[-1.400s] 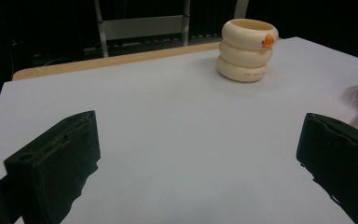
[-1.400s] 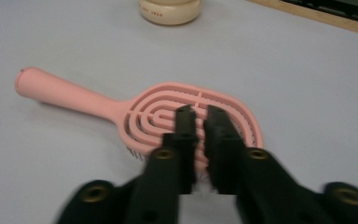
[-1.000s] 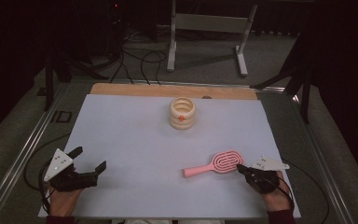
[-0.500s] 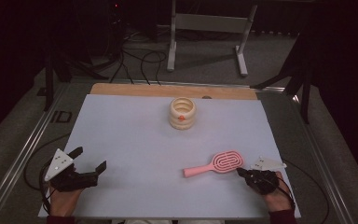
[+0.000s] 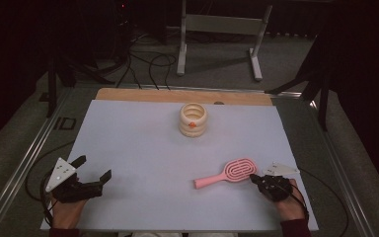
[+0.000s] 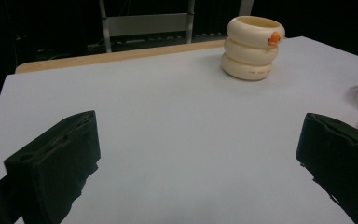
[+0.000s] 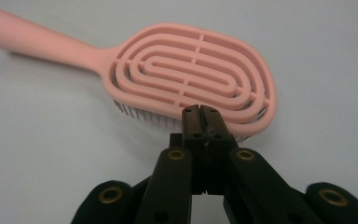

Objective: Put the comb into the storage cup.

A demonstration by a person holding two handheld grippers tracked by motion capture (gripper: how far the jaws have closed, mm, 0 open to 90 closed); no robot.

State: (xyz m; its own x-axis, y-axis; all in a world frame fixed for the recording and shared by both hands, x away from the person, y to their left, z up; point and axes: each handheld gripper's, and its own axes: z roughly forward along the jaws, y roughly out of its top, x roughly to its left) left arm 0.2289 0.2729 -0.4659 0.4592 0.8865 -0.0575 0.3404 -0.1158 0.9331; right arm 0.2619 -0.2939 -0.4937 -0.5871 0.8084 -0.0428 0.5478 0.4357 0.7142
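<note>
Pink hairbrush (image 5: 229, 172) is lying bristles-down near the table's right front, not picked up yet. Right gripper (image 7: 200, 122) is pressed closed with nothing between its jaws, tips just at the brush head's edge. Left gripper (image 5: 93, 170) is spread wide, empty (cream ringed holder (image 5: 193, 119) untouched, well apart).

Dark room, grey floor (image 5: 217, 74), metal stand (image 5: 219, 22)

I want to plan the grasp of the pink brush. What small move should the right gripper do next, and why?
Probably open the jaws first: the right gripper is shut, its tips against the edge of the pink brush, which lies bristles-down on the table.
</note>
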